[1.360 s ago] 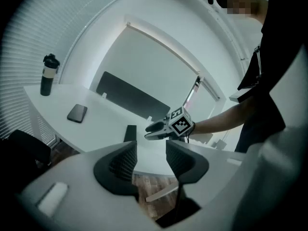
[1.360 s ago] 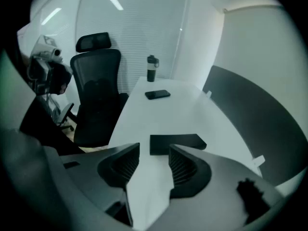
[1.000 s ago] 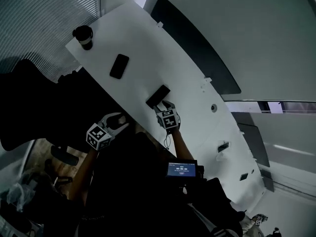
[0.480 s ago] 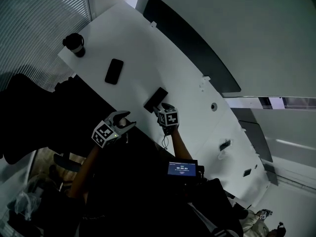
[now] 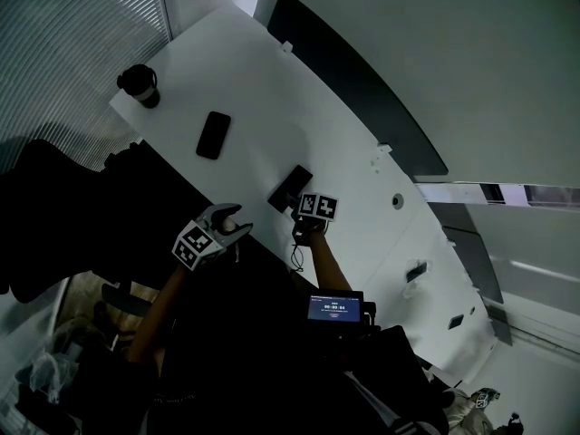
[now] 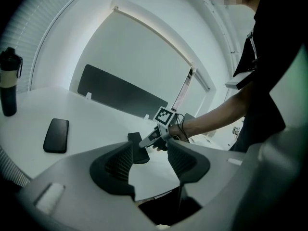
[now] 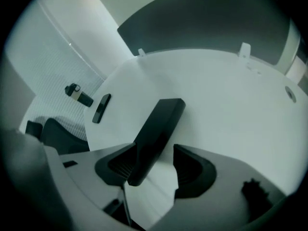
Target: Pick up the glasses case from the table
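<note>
The black oblong glasses case (image 5: 289,188) lies flat on the white table (image 5: 272,89) near its front edge. In the right gripper view the case (image 7: 159,134) reaches in between the jaws. Its near end rests against the left pad (image 7: 121,165), and a gap of bare table shows before the right pad. My right gripper (image 5: 299,208) is open at the case's near end. My left gripper (image 5: 230,221) hangs open off the table's edge, to the left of the case, with nothing between its pads (image 6: 120,163). From there the case (image 6: 136,148) and the right gripper (image 6: 150,139) are both in sight.
A black phone (image 5: 213,135) lies flat farther left on the table, and a dark tumbler (image 5: 139,84) stands at the far left corner. A dark partition panel (image 5: 353,89) runs along the table's far edge. Dark chairs (image 5: 54,207) stand below the near edge.
The right gripper has stayed at the case's near end, and its marker cube has tipped upward. The left gripper has drifted a little right, toward the table edge.
</note>
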{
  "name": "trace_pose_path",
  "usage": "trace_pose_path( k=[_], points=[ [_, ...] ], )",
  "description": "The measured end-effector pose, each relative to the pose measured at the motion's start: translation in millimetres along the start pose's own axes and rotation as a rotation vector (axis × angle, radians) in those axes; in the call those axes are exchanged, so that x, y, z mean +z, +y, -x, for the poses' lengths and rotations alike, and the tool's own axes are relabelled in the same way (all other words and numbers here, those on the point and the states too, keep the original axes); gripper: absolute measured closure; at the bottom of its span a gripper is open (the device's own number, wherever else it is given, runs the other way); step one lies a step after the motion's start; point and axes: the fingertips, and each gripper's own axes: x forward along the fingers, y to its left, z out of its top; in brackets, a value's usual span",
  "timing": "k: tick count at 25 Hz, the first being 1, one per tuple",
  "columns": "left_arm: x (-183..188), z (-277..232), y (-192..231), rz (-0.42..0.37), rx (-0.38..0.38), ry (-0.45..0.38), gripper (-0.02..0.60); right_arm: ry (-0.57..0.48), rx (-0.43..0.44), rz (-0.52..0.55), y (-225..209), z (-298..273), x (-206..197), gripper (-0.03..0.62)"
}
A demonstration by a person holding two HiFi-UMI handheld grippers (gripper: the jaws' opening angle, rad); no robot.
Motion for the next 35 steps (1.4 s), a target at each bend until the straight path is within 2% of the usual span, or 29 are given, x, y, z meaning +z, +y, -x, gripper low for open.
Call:
trace_pose_path(
  k=[6, 9, 13, 16, 20, 24, 28, 31, 35],
  points=[
    [-1.7, -6.9, 0.3, 0.032, -0.008, -0.006, 0.368, 0.031, 0.086, -0.254, 0.5, -15.5, 1.6, 0.361],
    [-0.8, -6.9, -0.3, 0.041, -0.003, -0.013, 0.368, 0.04, 0.067, -0.346, -1.6, -21.5, -0.5, 0.362],
    [-2.2, -4.3, 0.5, 0.042, 0.007, -0.014, 0.368, 0.029, 0.049, -0.421, -4.6, -21.5, -0.6, 0.368],
    [-5.2, -2.2, 1.3, 0.047, 0.015, -0.012, 0.368, 0.024, 0.099, -0.487, -4.6, -21.8, -0.6, 0.403],
    [-8.6, 2.4, -0.4, 0.051, 0.022, -0.01, 0.368, 0.007, 0.148, -0.514, -4.8, -21.1, -1.8, 0.414],
    [-8.9, 7.0, -3.6, 0.048, 0.023, -0.003, 0.368, -0.057, 0.233, -0.578, -2.0, -12.4, -3.6, 0.426],
    [-12.3, 9.9, -3.8, 0.046, 0.011, 0.012, 0.369, -0.214, 0.369, -0.573, 11.1, 14.5, 9.9, 0.428],
    [-14.4, 7.1, -6.6, 0.045, -0.015, 0.024, 0.369, -0.328, 0.457, -0.491, 25.8, 46.9, 22.1, 0.43],
    [-11.2, -5.5, -16.7, 0.02, -0.066, 0.032, 0.369, -0.445, 0.517, -0.347, 44.2, 99.9, 28.8, 0.43]
  ],
)
